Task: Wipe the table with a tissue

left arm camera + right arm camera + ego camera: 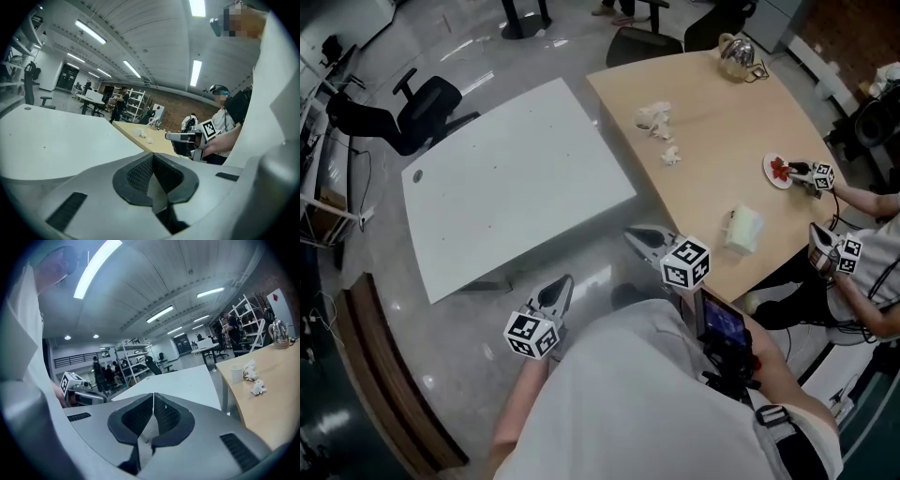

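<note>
Wooden table (722, 103) holds tissue (654, 118) well beyond right gripper (637, 236).

I've open room over the white table (516, 178); crumpled tissues (656, 120) and another person's arm (862, 199) crowd the wooden table (722, 122).

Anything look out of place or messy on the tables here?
The crumpled tissues lie scattered on the wooden table, one scrap apart from the clump. Nothing looks spilled or damaged.

Glossy grey floor (384, 281), black office chair (427, 103), ceiling strip lights (101, 261), possibly brick back wall (173, 105)
</note>
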The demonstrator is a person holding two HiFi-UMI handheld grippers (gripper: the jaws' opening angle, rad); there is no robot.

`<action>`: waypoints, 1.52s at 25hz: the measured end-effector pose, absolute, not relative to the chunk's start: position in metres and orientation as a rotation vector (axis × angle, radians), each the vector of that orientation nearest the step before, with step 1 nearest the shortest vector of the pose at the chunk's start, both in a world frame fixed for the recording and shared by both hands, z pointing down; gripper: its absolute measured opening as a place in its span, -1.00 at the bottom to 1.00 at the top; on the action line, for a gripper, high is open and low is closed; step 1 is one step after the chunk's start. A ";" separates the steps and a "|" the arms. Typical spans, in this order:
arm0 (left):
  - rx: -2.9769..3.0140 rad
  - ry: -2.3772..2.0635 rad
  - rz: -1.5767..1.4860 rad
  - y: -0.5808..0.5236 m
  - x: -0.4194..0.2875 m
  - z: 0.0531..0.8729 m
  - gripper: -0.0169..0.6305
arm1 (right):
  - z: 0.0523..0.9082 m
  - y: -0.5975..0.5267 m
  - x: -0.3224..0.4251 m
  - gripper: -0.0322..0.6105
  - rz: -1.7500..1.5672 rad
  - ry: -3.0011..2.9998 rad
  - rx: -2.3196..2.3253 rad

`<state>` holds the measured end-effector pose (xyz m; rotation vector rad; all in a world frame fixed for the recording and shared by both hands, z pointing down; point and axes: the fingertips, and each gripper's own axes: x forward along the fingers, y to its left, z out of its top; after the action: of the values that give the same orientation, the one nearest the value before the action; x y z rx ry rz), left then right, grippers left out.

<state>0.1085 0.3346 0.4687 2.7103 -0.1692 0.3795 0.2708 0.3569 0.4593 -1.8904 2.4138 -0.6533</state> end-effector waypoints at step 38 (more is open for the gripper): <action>2.677 -0.172 0.497 0.214 0.279 0.470 -0.93 | 0.577 0.306 0.591 -0.83 -1.078 1.772 -2.709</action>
<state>0.2786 0.2144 0.4699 2.6771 -0.1724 0.4973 0.5907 0.3060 0.5765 -2.7086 1.7715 -1.0777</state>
